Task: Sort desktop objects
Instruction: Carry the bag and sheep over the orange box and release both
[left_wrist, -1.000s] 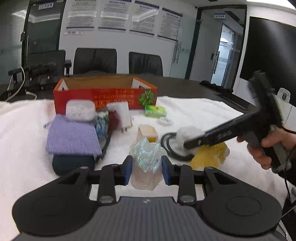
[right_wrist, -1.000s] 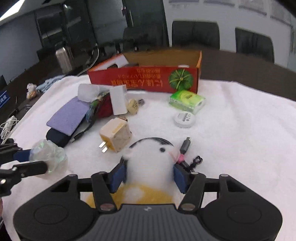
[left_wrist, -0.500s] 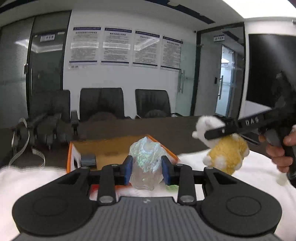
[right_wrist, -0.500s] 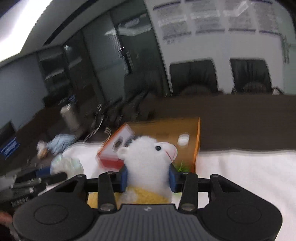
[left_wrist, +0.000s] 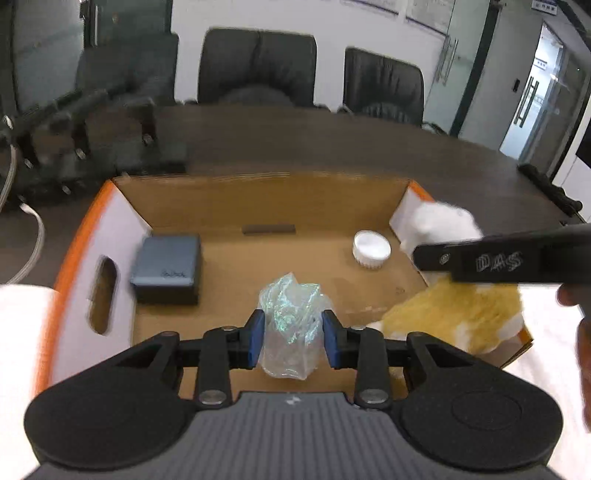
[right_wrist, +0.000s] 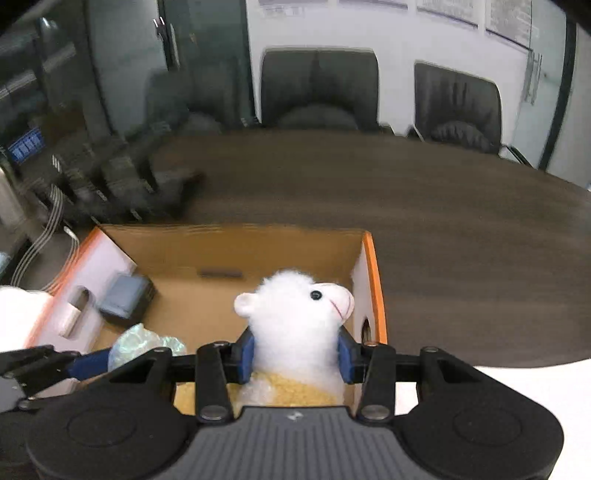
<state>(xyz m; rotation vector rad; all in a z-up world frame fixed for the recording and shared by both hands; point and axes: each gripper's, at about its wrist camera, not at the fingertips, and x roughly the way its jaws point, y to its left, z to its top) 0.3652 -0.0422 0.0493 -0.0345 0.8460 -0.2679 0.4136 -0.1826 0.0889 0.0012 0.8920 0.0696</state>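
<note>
My left gripper (left_wrist: 292, 338) is shut on a crumpled iridescent plastic bag (left_wrist: 291, 314) and holds it over the open cardboard box (left_wrist: 229, 201), near its front edge. My right gripper (right_wrist: 295, 354) is shut on a white and yellow plush lamb (right_wrist: 299, 314), over the box's right end (right_wrist: 371, 266). In the left wrist view the lamb (left_wrist: 454, 310) and the right gripper's dark arm show at the right. In the right wrist view the bag (right_wrist: 142, 343) shows at the lower left.
Inside the box lie a dark blue case (left_wrist: 166, 262) at the left and a small white round lid (left_wrist: 371, 249) at the right. The box stands on a white towel (left_wrist: 22, 332) on a dark conference table (right_wrist: 443, 229). Black chairs (left_wrist: 258, 66) stand behind.
Both grippers lifted their objects off the towel and carried them forward over the box. The views now look down into the box.
</note>
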